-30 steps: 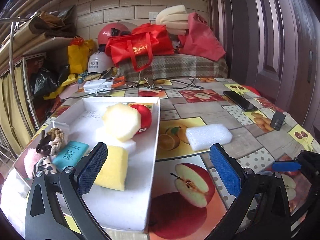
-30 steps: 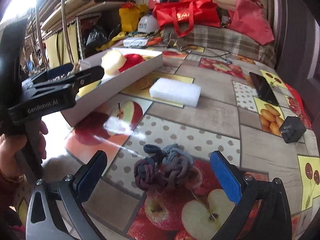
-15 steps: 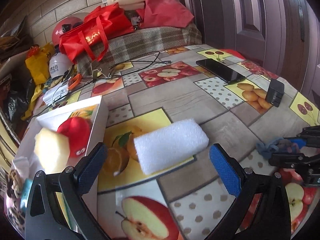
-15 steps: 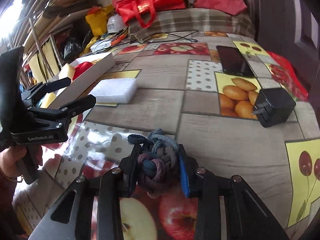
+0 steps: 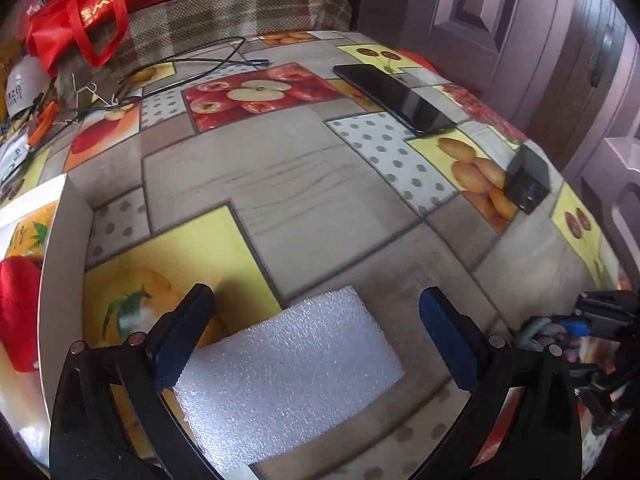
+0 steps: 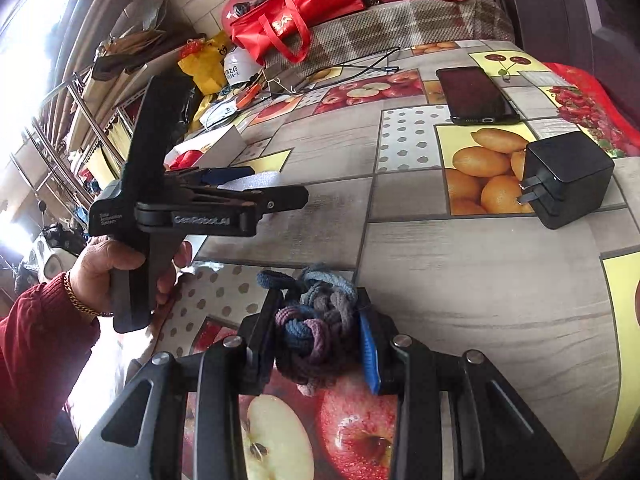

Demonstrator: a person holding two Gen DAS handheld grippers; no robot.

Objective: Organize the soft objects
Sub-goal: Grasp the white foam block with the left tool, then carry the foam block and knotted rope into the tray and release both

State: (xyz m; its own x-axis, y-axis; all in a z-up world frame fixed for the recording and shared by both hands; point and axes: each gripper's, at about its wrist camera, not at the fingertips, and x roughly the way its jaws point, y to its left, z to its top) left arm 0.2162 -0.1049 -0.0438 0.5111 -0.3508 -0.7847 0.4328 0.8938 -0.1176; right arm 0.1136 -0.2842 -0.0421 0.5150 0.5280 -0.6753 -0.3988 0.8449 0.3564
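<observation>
A white foam block (image 5: 288, 376) lies on the fruit-print tablecloth between the open fingers of my left gripper (image 5: 316, 328), which straddles it without touching. A white tray (image 5: 60, 240) stands at the left with a red soft toy (image 5: 16, 312) in it. My right gripper (image 6: 320, 332) is shut on a knotted blue, grey and purple rope ball (image 6: 316, 324) low over the table. The right gripper with the ball also shows at the right edge of the left wrist view (image 5: 560, 328). The left gripper appears in the right wrist view (image 6: 256, 184), over the foam block (image 6: 256, 180).
A black phone (image 5: 394, 98) and a black charger plug (image 5: 528, 184) lie toward the table's far right. Cables (image 5: 188, 68) and red bags (image 5: 80, 4) sit at the back. Shelves with clutter (image 6: 100, 80) stand to the left.
My left gripper has swung right from the tray and come down around the foam block. My right gripper has closed on the rope ball and holds it.
</observation>
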